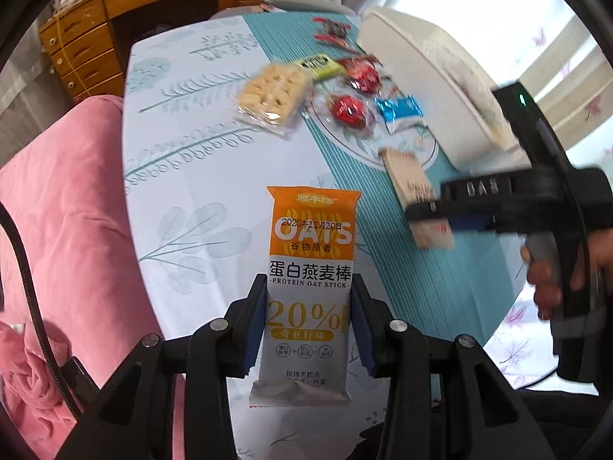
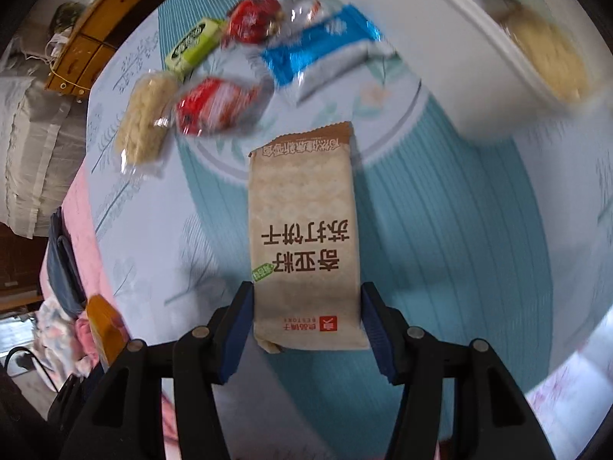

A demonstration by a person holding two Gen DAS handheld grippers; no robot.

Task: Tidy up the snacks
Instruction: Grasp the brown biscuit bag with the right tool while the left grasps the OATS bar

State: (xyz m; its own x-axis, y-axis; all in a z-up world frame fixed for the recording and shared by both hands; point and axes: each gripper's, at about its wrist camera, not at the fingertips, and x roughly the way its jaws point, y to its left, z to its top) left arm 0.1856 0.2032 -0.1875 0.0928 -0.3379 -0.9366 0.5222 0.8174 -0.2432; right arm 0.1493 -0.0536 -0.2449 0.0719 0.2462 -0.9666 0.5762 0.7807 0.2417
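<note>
My left gripper (image 1: 309,287) is shut on an orange and white protein oat stick (image 1: 310,237), held lengthwise above the patterned tablecloth (image 1: 184,176). My right gripper (image 2: 306,299) is shut on a beige soda cracker pack (image 2: 302,211), its blue pads pressing both long sides. In the left wrist view that cracker pack (image 1: 408,176) hangs at the right, with a hand (image 1: 548,280) on the right gripper's handle. Loose snacks lie further back: a pale rice cracker pack (image 1: 270,94), a green candy (image 1: 318,66), two red wrapped sweets (image 1: 346,109) and a blue packet (image 1: 400,109).
A white oval container (image 1: 429,76) stands at the table's far right, with pale food blurred inside it (image 2: 548,57). Pink cloth (image 1: 65,211) covers a seat left of the table. Wooden drawers (image 1: 80,46) stand behind.
</note>
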